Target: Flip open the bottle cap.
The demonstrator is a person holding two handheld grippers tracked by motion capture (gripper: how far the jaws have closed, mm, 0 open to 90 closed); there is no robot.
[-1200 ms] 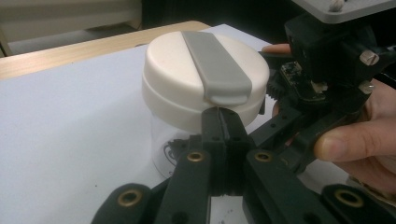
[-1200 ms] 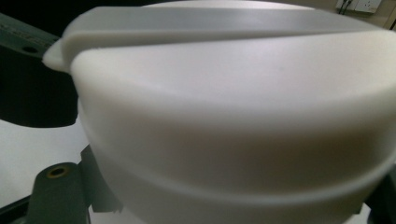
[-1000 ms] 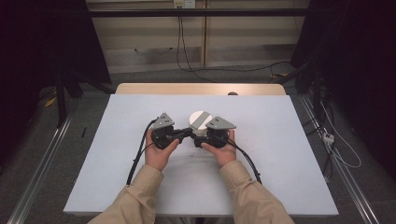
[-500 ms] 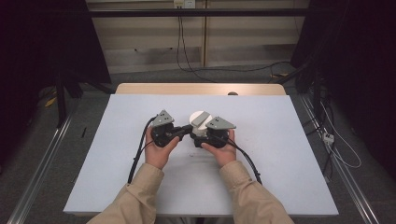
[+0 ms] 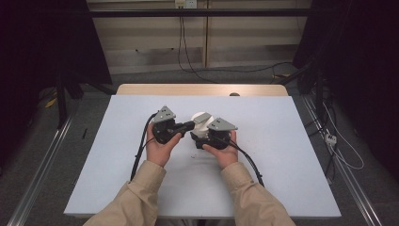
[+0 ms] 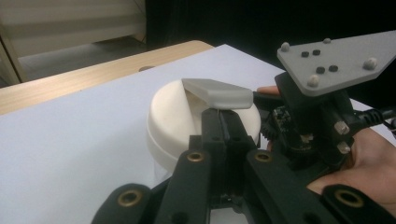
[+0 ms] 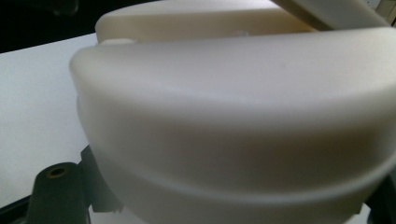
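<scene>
High view, working from the near edge outward: both sleeves come in from the bottom, and my left hand point(image 5: 159, 149) and right hand point(image 5: 225, 153) sit close together near the middle of the white table point(image 5: 291, 155). Left gripper point(image 5: 188, 126) points to the right, toward the other one. Right gripper point(image 5: 200, 137) lies just right of it, under its grey plate point(image 5: 222, 125). Between the two, slightly farther off, sits a round white container point(image 5: 201, 117) with a flat lid.

Left gripper view: my own jaws are pressed together with no gap that I can see. Their tips lie just under a grey flip tab point(image 6: 217, 92) that stands up from the cream lid point(image 6: 175, 109). I cannot tell whether the tips pinch the tab's lower edge or only touch it. The container stands right against the jaw tips, and the right gripper's body lies just to the right of it.

Right gripper view: the container's lid and side wall point(image 7: 233, 135) sit hard against the lens. One black jaw link point(image 7: 58, 189) shows at lower left beside the wall. The jaws look drawn in on the container, though the contact itself is hidden.

Far side: a wooden table edge point(image 5: 197, 89), then cables on the floor.
</scene>
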